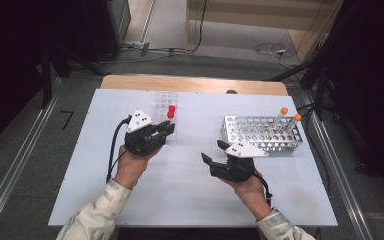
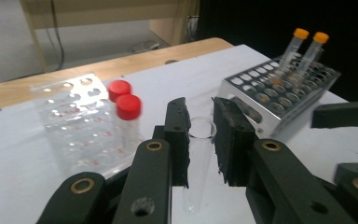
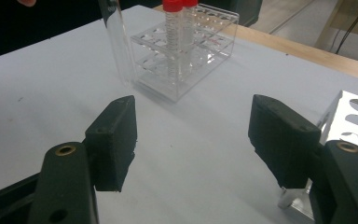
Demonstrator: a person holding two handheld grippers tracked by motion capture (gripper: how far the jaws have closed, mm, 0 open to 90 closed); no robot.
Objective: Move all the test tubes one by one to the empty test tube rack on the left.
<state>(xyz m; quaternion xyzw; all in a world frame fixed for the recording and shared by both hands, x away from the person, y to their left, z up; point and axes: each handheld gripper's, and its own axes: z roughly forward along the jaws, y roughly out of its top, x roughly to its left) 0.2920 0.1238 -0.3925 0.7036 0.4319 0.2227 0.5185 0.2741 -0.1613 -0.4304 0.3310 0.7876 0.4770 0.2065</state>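
Left gripper (image 2: 200,135): jaws closed on an open clear tube (image 2: 196,163), near the clear rack (image 2: 70,126).
Right gripper (image 3: 193,140): jaws wide apart, empty, beside the metal rack (image 1: 260,134).

Table (image 1: 190,195): clear rack (image 1: 165,117) at back left-centre, w/ 2 capped tubes (image 1: 171,111) in its right side. Metal rack (image 1: 262,134) on the right, w/ 2 capped tubes (image 1: 290,120) leaning in its far right end. Left gripper (image 1: 167,131) just in front of the clear rack, w/ open tube (image 2: 198,161) between its jaws. Right gripper (image 1: 214,151) near metal rack's left-front corner. The two racks are well apart.
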